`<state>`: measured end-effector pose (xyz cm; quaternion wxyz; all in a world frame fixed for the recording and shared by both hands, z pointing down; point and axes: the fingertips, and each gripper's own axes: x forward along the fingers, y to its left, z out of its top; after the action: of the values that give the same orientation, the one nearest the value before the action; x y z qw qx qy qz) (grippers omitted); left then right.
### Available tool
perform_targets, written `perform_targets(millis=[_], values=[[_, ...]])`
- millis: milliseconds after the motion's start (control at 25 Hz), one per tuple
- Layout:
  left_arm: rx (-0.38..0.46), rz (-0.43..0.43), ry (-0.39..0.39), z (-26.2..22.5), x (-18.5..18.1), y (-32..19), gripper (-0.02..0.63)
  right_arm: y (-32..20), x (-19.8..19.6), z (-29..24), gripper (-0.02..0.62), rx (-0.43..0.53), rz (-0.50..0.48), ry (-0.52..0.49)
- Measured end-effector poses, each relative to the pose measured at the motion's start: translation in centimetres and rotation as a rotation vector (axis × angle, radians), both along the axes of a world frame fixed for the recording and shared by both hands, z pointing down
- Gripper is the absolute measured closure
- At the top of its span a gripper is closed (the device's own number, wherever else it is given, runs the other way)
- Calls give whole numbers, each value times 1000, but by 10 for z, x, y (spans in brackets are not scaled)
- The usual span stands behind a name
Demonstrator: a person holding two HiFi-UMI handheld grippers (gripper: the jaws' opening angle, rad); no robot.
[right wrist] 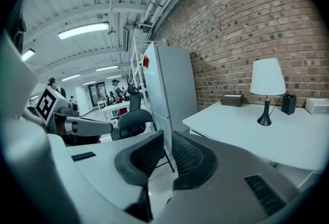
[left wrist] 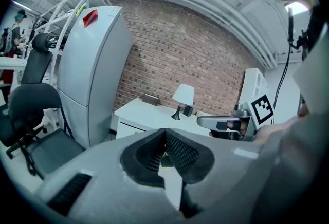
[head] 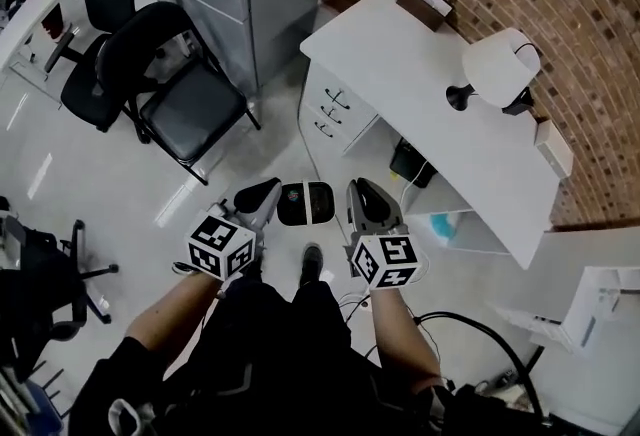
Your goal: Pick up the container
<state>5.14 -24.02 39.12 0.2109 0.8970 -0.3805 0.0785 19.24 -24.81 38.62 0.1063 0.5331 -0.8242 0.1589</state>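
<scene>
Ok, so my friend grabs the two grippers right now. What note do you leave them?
Left gripper: jaws shut, nothing in them.
Right gripper: jaws shut, nothing in them.
Container: what looks like a black container lies on the floor, seen between the two gripper tips in the head view, just ahead of the person's shoe.
Done: nothing yet; neither gripper touches it.
Left: open one gripper's jaws, lower to the container, close on it, lift.
</scene>
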Motion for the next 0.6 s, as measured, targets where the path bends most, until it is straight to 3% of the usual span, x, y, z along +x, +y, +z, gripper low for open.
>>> perform_targets(millis=[160,320,600], values=[[-20,-57,-3,25,10,-11,595,-17,11,24,581,-29,-51,-12],[-34,-116,-5,43,17,-22,595,-32,14,49,485,-66,-122,-22],[-117,-179,-50,99,20,-25,595,-38,8,111,471,-162,-216,12]])
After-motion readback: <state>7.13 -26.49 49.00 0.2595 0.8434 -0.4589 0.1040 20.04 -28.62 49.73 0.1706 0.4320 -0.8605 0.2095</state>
